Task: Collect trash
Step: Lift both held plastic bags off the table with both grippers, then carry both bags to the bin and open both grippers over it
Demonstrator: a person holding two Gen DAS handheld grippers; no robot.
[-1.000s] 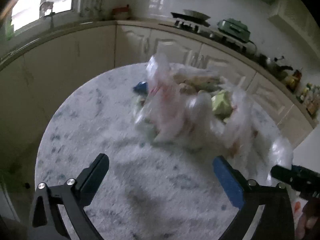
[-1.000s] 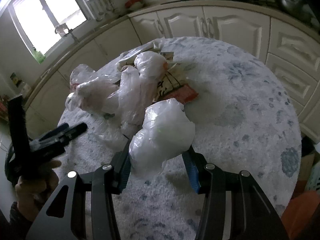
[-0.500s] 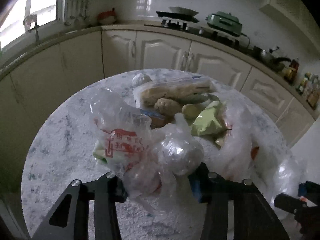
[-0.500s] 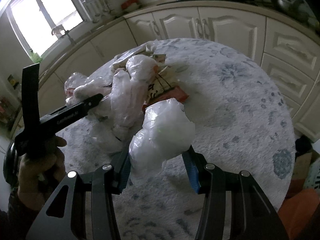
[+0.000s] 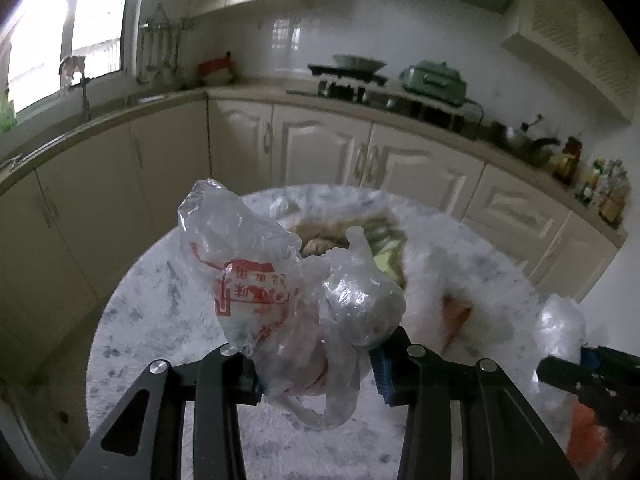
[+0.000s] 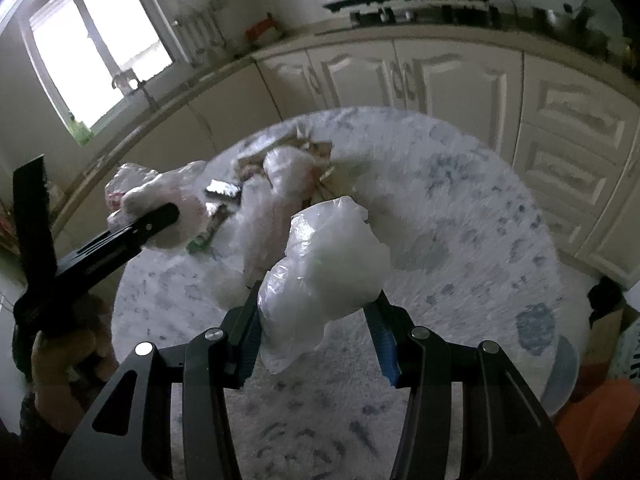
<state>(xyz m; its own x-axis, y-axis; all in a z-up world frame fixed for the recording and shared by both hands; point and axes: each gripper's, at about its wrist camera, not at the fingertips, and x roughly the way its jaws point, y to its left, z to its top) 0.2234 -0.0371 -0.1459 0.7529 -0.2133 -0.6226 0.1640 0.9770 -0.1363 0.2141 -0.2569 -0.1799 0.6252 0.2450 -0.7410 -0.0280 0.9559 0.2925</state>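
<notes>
Thin, crinkly clear plastic bag with red print [image 5: 256,280], light and slippery: we pinch its bunched folds in the left gripper [image 5: 316,364], whose jaws have just been closing on it; the right gripper [image 6: 316,320] clamps a white plastic bag [image 6: 328,256].

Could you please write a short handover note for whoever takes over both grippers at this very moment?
Left gripper: jaws have just been closing, now shut on a clear bag with red print, held above the round table.
Right gripper: shut on a white plastic bag, also off the table.
Done: two bags picked up.
Left: a pile of bags and wrappers lies mid-table. No bin shows in either view, so find the drop-off, then return for the pile.
</notes>
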